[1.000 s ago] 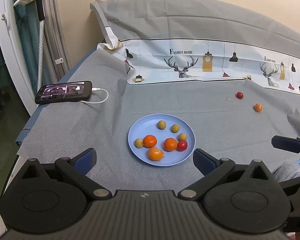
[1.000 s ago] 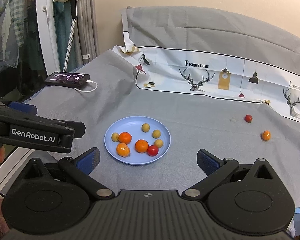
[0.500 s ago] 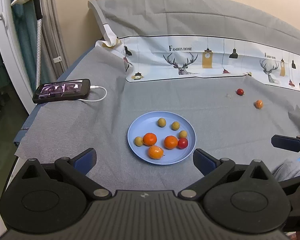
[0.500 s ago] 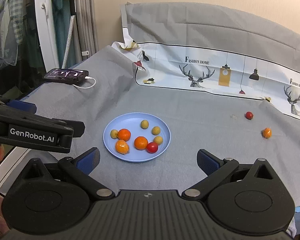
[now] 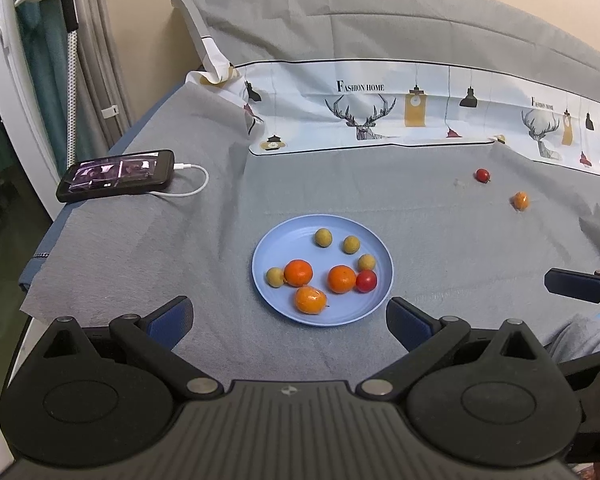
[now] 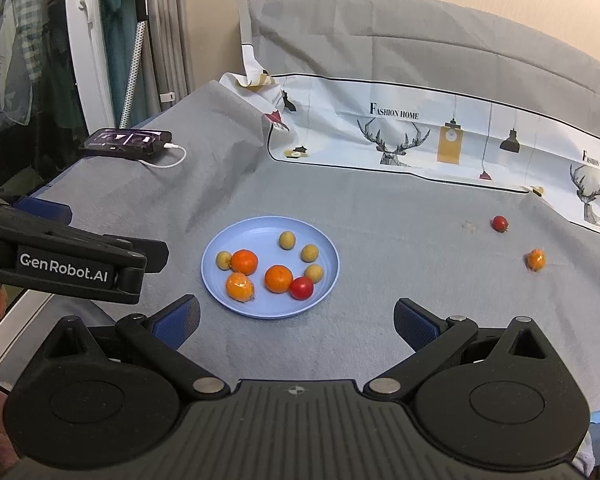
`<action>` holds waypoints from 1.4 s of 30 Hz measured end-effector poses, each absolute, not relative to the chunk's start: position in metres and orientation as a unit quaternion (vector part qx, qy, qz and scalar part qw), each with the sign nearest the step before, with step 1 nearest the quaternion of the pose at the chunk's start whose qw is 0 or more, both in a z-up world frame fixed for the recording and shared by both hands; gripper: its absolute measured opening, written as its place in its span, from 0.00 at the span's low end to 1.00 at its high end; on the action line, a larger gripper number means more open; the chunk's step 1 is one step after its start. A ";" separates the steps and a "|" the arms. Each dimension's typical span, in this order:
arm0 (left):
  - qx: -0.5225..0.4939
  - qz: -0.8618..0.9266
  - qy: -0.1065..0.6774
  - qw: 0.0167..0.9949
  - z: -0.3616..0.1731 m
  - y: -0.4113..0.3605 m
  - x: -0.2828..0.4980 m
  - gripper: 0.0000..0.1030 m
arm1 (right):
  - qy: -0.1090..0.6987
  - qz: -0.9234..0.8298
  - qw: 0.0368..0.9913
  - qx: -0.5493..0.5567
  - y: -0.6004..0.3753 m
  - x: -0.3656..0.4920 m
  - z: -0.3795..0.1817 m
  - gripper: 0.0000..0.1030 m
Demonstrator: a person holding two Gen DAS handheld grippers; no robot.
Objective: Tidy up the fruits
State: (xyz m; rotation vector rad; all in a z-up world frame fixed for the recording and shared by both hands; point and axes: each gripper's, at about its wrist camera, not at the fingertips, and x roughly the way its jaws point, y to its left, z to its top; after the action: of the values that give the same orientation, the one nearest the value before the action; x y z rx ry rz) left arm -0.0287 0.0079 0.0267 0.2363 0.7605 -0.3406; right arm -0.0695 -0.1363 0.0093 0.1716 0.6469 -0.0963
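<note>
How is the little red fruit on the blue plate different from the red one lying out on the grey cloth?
The red fruit on the plate sits inside the blue plate, touching an orange fruit; the loose red fruit lies alone on the grey cloth, far to the right. The plated one looks bigger, being nearer the camera. Both are round, glossy and red.

L gripper (image 5: 288,316) hanging wide open, empty, nr blue plate (image 5: 268,252); red tomato (image 5: 482,175) & orange fruit (image 5: 521,200) lying apart on cloth.
</note>
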 end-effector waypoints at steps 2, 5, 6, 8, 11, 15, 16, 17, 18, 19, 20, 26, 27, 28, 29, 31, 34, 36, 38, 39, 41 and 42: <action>0.116 -0.166 0.369 0.907 0.026 0.006 -0.027 0.99 | 0.319 -0.049 0.943 0.085 -0.137 -0.068 0.008 0.99; 0.119 -0.167 0.372 0.905 0.024 0.003 -0.025 0.99 | 0.322 -0.051 0.941 0.088 -0.139 -0.066 0.006 0.99; 0.120 -0.167 0.373 0.905 0.024 0.002 -0.024 0.99 | 0.323 -0.051 0.941 0.088 -0.140 -0.065 0.005 0.99; 0.120 -0.167 0.375 0.904 0.023 0.000 -0.022 0.99 | 0.325 -0.052 0.940 0.090 -0.142 -0.064 0.004 0.99; 0.119 -0.167 0.377 0.903 0.022 -0.002 -0.019 0.99 | 0.329 -0.055 0.938 0.093 -0.143 -0.061 0.001 0.99; 0.119 -0.168 0.380 0.902 0.021 -0.005 -0.015 0.99 | 0.332 -0.058 0.937 0.096 -0.147 -0.059 -0.001 0.99; 0.120 -0.168 0.380 0.902 0.021 -0.006 -0.014 0.99 | 0.332 -0.059 0.936 0.096 -0.147 -0.059 -0.002 0.99; 0.120 -0.168 0.381 0.901 0.020 -0.007 -0.013 0.99 | 0.333 -0.060 0.936 0.097 -0.149 -0.058 -0.002 0.99; 0.120 -0.169 0.382 0.901 0.020 -0.009 -0.012 0.99 | 0.334 -0.061 0.936 0.099 -0.150 -0.057 -0.003 0.99; 0.121 -0.169 0.382 0.900 0.019 -0.010 -0.011 0.99 | 0.334 -0.061 0.935 0.101 -0.151 -0.057 -0.004 0.99; 0.122 -0.169 0.383 0.900 0.019 -0.012 -0.010 1.00 | 0.336 -0.063 0.934 0.103 -0.153 -0.056 -0.005 0.99; 0.129 -0.172 0.387 0.897 0.016 -0.024 -0.003 0.99 | 0.341 -0.070 0.930 0.118 -0.162 -0.053 -0.012 0.99; 0.131 -0.173 0.387 0.896 0.016 -0.026 -0.002 0.99 | 0.342 -0.072 0.929 0.120 -0.164 -0.053 -0.013 0.99; 0.132 -0.173 0.388 0.896 0.016 -0.029 0.000 0.99 | 0.343 -0.074 0.928 0.123 -0.167 -0.052 -0.014 0.99; 0.134 -0.174 0.388 0.895 0.015 -0.032 0.001 0.99 | 0.343 -0.078 0.928 0.127 -0.169 -0.052 -0.015 0.99; 0.137 -0.175 0.389 0.894 0.015 -0.038 0.004 0.99 | 0.339 -0.088 0.926 0.137 -0.177 -0.052 -0.017 0.99; 0.141 -0.181 0.393 0.890 0.014 -0.050 0.010 1.00 | 0.335 -0.106 0.924 0.152 -0.191 -0.052 -0.021 0.99; 0.137 -0.188 0.402 0.886 0.014 -0.060 0.018 1.00 | 0.333 -0.119 0.921 0.161 -0.202 -0.052 -0.025 0.99; 0.131 -0.193 0.408 0.883 0.014 -0.070 0.026 1.00 | 0.332 -0.140 0.918 0.168 -0.215 -0.051 -0.031 0.99; 0.130 -0.195 0.410 0.881 0.014 -0.076 0.030 1.00 | 0.331 -0.150 0.916 0.173 -0.223 -0.050 -0.034 0.99; 0.131 -0.201 0.410 0.880 0.015 -0.090 0.039 1.00 | 0.327 -0.175 0.911 0.181 -0.241 -0.048 -0.041 0.99; 0.134 -0.207 0.407 0.879 0.014 -0.101 0.045 1.00 | 0.325 -0.189 0.908 0.186 -0.252 -0.048 -0.045 0.99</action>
State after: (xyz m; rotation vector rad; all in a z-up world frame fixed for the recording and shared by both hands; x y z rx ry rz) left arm 0.0446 -0.1006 0.0144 0.2791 0.8492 -0.4312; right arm -0.0479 -0.2520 -0.0447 0.3840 0.6710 -0.3907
